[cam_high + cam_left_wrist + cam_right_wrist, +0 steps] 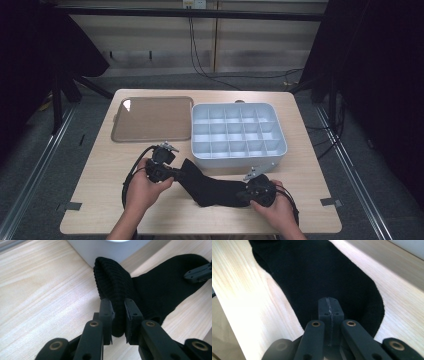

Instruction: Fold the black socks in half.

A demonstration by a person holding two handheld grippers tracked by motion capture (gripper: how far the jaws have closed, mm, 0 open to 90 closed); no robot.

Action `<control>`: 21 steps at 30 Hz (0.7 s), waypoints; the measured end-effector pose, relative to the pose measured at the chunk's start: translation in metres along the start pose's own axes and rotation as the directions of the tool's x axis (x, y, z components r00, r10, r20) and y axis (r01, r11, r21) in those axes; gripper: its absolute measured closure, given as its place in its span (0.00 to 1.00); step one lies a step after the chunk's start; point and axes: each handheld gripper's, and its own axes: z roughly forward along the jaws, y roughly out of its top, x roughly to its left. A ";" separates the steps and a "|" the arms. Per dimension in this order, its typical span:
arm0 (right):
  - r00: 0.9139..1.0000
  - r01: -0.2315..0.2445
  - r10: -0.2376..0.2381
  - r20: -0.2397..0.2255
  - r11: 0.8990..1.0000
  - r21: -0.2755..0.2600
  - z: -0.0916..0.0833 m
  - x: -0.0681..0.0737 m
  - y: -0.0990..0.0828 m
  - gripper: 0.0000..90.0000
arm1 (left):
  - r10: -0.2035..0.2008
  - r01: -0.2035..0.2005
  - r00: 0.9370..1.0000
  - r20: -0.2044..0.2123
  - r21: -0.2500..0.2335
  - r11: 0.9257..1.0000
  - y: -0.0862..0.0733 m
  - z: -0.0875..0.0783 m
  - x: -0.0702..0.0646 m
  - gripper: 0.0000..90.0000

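My left gripper pinches the sock cuff near the table's front edge; my right gripper, jaws pressed together on the toe, could slip off the thin fabric.

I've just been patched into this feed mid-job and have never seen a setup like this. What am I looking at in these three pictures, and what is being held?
No robot arm here: a person holds a two-fingered hand tool in each hand. The high view looks down on the wooden table. The other two pictures come from cameras riding on each tool, looking along its black fingers.

On the table lie a brown tray, a pale divided box and a black sock.

The left gripper pinches the ribbed cuff of the sock, bunched between its fingers and lifted off the table. The right gripper is shut, its tip down on the sock's other end, which lies flat; whether it grips any fabric I cannot tell.
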 end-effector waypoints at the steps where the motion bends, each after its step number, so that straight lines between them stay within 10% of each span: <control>1: 1.000 0.000 0.000 0.000 1.000 0.000 0.000 0.000 0.000 1.00 | 0.000 0.000 1.000 0.000 0.000 1.000 0.000 0.000 0.000 0.87; 21: 0.998 0.043 -0.043 -0.042 0.999 0.004 0.025 0.021 0.031 1.00 | 0.066 -0.067 0.997 0.025 0.024 0.997 0.008 -0.014 -0.009 0.87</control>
